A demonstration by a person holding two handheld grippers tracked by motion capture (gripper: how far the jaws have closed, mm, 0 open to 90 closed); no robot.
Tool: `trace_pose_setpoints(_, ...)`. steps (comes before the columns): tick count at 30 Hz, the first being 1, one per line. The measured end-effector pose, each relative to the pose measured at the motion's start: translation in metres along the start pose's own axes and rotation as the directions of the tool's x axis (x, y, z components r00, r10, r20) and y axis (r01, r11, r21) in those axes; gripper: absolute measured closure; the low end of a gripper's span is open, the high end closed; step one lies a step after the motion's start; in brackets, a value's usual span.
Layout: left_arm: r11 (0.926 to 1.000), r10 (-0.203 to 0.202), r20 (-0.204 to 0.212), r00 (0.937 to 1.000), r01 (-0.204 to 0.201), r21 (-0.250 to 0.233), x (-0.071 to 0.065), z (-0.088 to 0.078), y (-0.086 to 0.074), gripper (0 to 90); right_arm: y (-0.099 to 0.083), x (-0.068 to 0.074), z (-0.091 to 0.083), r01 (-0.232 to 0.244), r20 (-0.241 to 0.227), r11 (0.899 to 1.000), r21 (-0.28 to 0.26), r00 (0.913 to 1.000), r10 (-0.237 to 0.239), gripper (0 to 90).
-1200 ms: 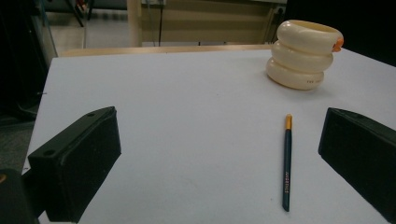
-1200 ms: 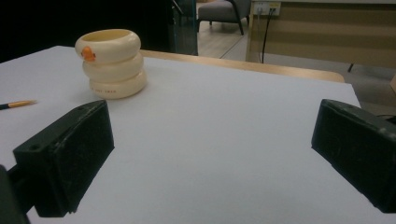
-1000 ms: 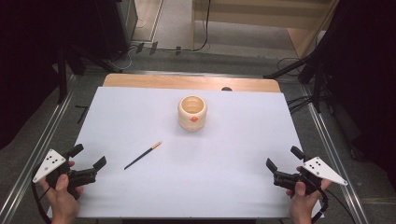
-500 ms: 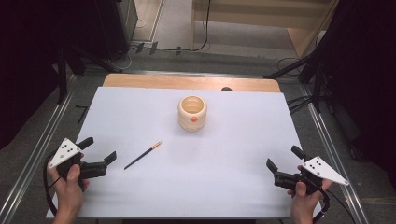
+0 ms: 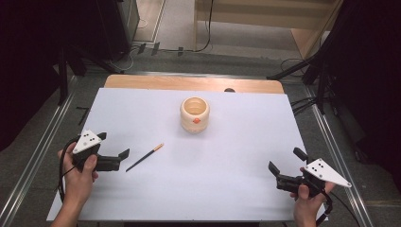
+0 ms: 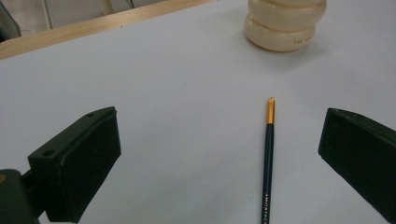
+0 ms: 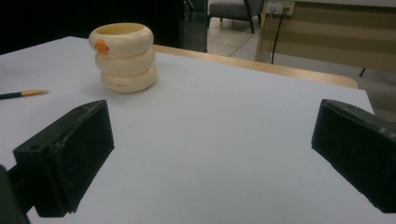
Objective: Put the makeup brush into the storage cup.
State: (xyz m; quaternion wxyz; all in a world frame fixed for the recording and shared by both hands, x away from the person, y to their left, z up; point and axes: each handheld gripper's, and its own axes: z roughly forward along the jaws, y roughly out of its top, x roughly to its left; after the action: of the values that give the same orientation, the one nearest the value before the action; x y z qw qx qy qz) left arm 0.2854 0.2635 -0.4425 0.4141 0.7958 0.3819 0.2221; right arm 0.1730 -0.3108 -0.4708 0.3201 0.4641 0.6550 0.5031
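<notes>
1. Left gripper: my fingers are spread wide with nothing between them, low over the white worktop. The pencil lies flat just ahead, its near end closest to me, gold tip pointing off toward the cup.
2. In the left gripper view the pencil sits right of centre, nearer the right-hand finger than the left, touching neither.
3. Judged step: reach for and pick up the pencil. To do it well I should shift so the shaft is centred between the fingers, come down square across it, and close near mid-shaft. It is thin and flat on the sheet, so it may roll or slip.
4. Right gripper: fingers spread, holding nothing, well apart from the pencil. The cup stands far ahead.
</notes>
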Motion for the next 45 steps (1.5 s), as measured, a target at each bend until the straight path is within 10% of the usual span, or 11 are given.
trace_pose_setpoints(10, 0.9913, 0.084, 0.001, 0.9964, -0.084, 0.101, -0.010, 0.012, 0.022, 0.0, 0.000, 0.002, 0.002, 0.015, -0.007, 1.000, 0.012, 0.9999, -0.015, 0.0)
trace_pose_setpoints(28, 0.9500, 0.158, 0.022, 0.9872, -0.158, 0.269, -0.026, 0.033, 0.060, 4.7, -0.002, 0.002, 0.004, 0.020, -0.047, 1.000, 0.012, 0.9987, -0.019, 0.0)
trace_pose_setpoints(34, 0.9112, 0.187, 0.069, 0.9800, -0.199, 0.361, -0.032, 0.046, 0.067, 14.6, -0.002, 0.002, 0.005, 0.022, -0.050, 1.000, 0.017, 0.9985, -0.021, 0.0)
trace_pose_setpoints(45, 0.7992, 0.224, 0.168, 0.9599, -0.280, 0.532, -0.045, 0.073, 0.064, 42.0, -0.003, 0.002, 0.007, 0.017, -0.049, 0.999, 0.033, 0.9987, -0.015, 0.0)
